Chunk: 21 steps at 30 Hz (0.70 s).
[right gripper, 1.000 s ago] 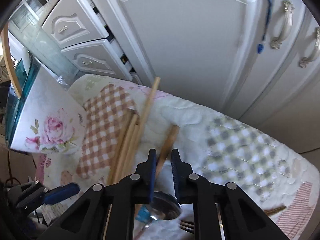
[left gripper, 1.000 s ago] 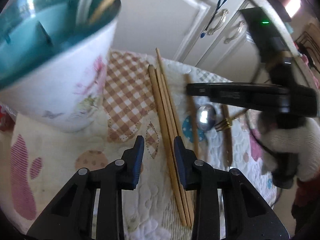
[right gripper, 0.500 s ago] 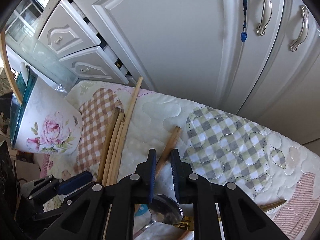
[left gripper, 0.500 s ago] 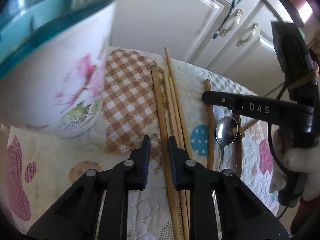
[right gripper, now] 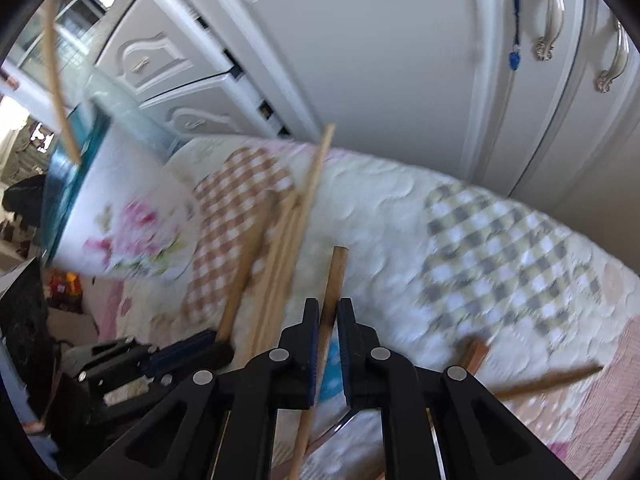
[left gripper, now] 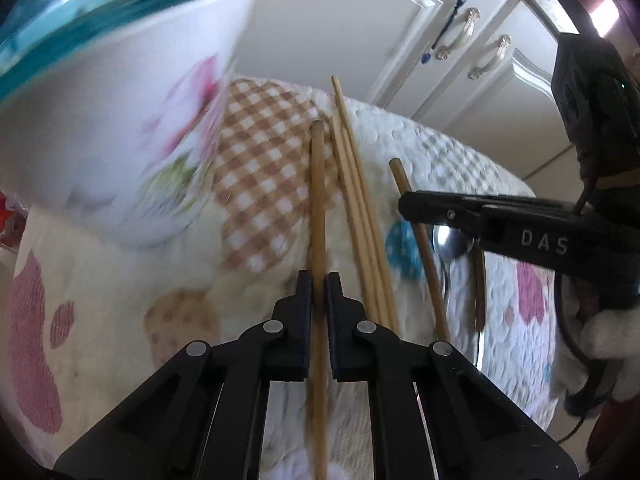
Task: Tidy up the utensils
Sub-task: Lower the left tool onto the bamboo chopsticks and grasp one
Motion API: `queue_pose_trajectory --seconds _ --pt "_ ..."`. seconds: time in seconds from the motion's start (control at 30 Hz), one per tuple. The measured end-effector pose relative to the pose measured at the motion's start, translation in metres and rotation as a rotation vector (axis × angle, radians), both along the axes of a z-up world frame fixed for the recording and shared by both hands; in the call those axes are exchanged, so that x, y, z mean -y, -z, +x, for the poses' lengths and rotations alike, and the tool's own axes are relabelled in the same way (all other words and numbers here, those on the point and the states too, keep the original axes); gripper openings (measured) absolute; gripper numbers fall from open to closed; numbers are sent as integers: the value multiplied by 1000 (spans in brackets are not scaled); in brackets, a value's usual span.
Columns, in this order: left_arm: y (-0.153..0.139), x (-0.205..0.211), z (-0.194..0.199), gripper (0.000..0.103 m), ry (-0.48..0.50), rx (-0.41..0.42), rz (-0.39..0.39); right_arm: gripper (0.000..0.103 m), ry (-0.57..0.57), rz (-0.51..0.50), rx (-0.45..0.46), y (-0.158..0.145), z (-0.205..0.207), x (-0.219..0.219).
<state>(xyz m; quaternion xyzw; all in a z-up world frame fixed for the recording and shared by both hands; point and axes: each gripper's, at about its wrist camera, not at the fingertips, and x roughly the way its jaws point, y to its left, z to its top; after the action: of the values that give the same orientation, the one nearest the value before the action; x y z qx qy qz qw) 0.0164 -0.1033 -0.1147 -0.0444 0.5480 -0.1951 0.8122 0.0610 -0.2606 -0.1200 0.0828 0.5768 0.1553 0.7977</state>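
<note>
Your left tongs (left gripper: 319, 286) are clamped on a thick wooden stick (left gripper: 318, 200) that runs straight forward between the pads, its far end reaching the brown checked patch (left gripper: 264, 184) of the quilted cloth (left gripper: 100, 300) over the surface. Just to the right of that stick lies a bundle of thinner chopsticks (left gripper: 360, 200), side by side and fanning slightly toward the cupboard doors (left gripper: 320, 20). Further right a second thick stick (left gripper: 420, 248) lies at a slant, and your right tongs (right gripper: 328, 316) are closed around it, with the stick passing up between the pads and its blunt end pointing at the cupboards; from the left wrist view the same tool shows side-on as a black bar lettered DAS, held by a white glove (left gripper: 592, 344). Under that bar a metal spoon (left gripper: 450, 240) sits bowl-up on the cloth next to a blue dotted patch (left gripper: 402, 246), with another dark wooden handle (left gripper: 478, 280) just beside it. The flowered holder (left gripper: 120, 120) with the teal rim stands on the cloth to the left of the sticks, near but not touching them; it is blurred in both views. From the right wrist view a thin stick (right gripper: 60, 80) stands out of the holder's mouth, leaning, and one more wooden handle (right gripper: 548, 380) lies apart on the cloth at lower right
</note>
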Motion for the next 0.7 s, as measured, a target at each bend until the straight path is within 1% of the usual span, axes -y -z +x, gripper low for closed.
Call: queue_pose_trajectory --seconds 0.13,0.2,0.27,0.33,0.43,0.5,0.53,0.63,0.7 --pt "0 -18 -29 6 46 -19 15 8 -35 9 -19 1 -17 -9" --pt "-1 -23 -42 6 75 -30 21 8 -53 -8 -27 1 -28 -12" --pt "-1 -26 -47 6 89 -46 29 8 -70 -13 -48 3 -36 -13" --pt "-3 -26 -45 6 96 -55 35 8 -64 -39 -51 5 -38 -14" --pt "-6 -21 -32 7 86 -25 67 9 -48 -54 -47 5 -34 -14" --pt "-5 -17 -24 11 76 -9 84 9 -45 -69 -43 4 -30 -17" --pt "-4 -15 -18 13 70 1 94 9 -43 -70 -43 5 -26 -17" --pt "-3 -5 -3 14 44 19 109 9 -28 -54 -44 10 -21 -19" --pt "-2 1 4 16 44 25 113 10 -26 -49 -47 10 -23 -20"
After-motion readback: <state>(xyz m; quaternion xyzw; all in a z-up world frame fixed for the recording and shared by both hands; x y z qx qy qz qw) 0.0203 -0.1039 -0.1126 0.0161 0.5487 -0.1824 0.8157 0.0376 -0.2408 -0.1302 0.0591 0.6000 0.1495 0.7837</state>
